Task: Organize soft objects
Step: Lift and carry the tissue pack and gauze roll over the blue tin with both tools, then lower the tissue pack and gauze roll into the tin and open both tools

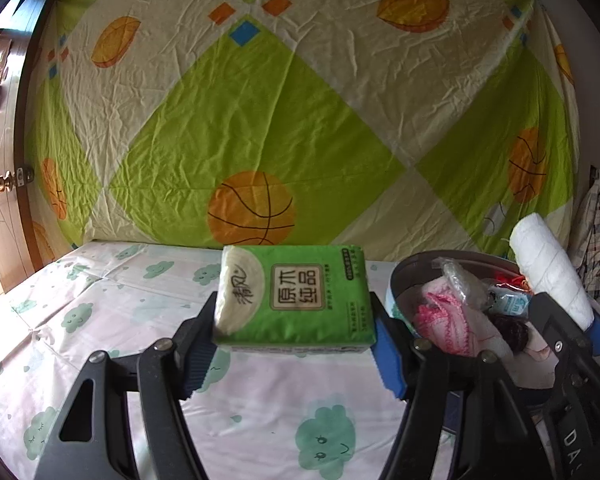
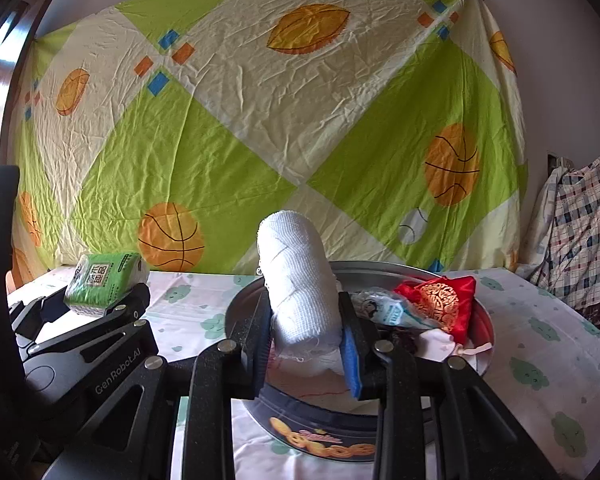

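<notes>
L gripper [image 1: 294, 344] is clamped on a green tissue pack [image 1: 294, 300], pinched by its two short ends so the printed face looks back at the cam; it's held up clear of the cloud-print sheet [image 1: 100, 320], just left of the round tin [image 2: 486, 332]. Grip across the ends prob. keeps the pack flat and lets it drop in w/o twisting. R gripper [image 2: 306, 344] is clenched on a white cloth roll [image 2: 296, 276], held low on its body so most of it sticks up and tilts away, right over the tin's near side, likely on its way in or out, can't tell which.

Materials: pack is glossy plastic film over a squashy brick of tissues, corners rounded, sides dented slightly by the pads. Roll is waffle/gauze-like weave, cylinder shape, loose frayed end at the bottom. Tin is hard metal w/ cookie print on its wall. Inside it: red satin pouch [image 2: 440, 300] w/ gold embroidery, crinkly clear-plastic packet [image 2: 392, 308], pink knit bit [image 1: 440, 316], a white drawstring bag [image 2: 440, 342]

Backdrop is a wrinkled green/cream basketball sheet [image 2: 260, 120]
</notes>
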The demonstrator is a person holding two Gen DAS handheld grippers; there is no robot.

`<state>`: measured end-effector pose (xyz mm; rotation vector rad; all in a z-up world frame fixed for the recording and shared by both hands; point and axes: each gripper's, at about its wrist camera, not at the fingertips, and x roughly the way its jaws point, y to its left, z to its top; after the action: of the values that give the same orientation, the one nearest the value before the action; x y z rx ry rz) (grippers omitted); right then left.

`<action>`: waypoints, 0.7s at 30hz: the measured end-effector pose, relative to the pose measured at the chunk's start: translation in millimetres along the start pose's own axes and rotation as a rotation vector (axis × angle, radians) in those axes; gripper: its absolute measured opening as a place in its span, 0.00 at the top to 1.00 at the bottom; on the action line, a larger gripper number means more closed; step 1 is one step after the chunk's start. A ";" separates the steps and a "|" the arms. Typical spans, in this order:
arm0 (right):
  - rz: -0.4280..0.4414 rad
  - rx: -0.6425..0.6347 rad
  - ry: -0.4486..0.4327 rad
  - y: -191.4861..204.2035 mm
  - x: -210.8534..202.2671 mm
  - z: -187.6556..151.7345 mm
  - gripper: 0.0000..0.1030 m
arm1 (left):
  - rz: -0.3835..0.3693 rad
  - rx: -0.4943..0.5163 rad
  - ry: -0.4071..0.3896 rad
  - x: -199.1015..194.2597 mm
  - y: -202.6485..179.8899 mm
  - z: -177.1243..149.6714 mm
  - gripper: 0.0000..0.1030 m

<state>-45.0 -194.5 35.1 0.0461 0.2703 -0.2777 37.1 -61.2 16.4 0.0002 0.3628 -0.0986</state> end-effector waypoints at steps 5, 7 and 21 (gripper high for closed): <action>-0.054 -0.011 -0.005 -28.5 1.0 1.3 0.68 | -0.048 0.012 -0.002 0.3 -31.8 5.0 0.34; -0.074 0.006 0.001 -42.8 3.4 2.7 0.68 | -0.079 0.015 0.009 2.3 -45.7 5.6 0.34; -0.135 0.013 0.029 -91.0 26.4 12.9 0.68 | -0.168 0.108 0.003 8.6 -125.1 7.0 0.34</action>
<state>-42.4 -289.9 39.7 0.0451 0.3010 -0.4130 35.5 -186.6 22.0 0.0767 0.3594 -0.2843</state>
